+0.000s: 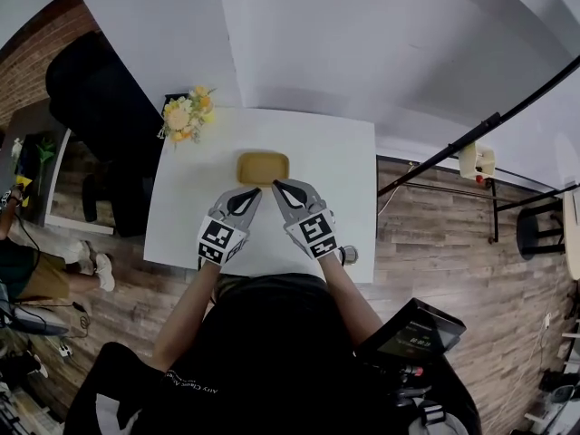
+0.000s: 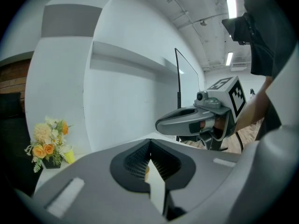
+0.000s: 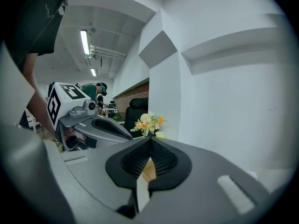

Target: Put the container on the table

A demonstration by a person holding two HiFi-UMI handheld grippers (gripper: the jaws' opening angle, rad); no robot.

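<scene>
Hovering pair: left gripper (image 1: pixel 255 193) and right gripper (image 1: pixel 278 187) sit side by side low over the near half of the table (image 1: pixel 349 152), tips angled in toward each other and aimed at the container (image 1: pixel 263 167); from the head view neither seems to touch it, though it's close
left gripper (image 2: pixel 149 143): jaws together, ribbed pads meeting at the tip, nothing clamped; only a thin slit lower down, with a sliver of yellow showing through it in the left gripper view
right gripper (image 3: pixel 150 143): same deal, jaws closed on nothing; a bit of tan peeks through its slit too
container: shallow yellow-tan tray sort of thing, lying flat on the table just beyond the two tips, roughly mid-width; looks empty; so I'd say the placing bit is already done and this is the back-off stage
table: white top, nothing else near the container; next move, my guess, only calls for drawing both grippers up and back toward the body without clipping the container's near edge, since the tips are right beside it
flowers (image 1: pixel 187 114): small orange-and-cream bunch at the far left corner, well apart from the container; no worry there
wall (image 1: pixel 299 43): plain white, right behind the table's far edge
</scene>
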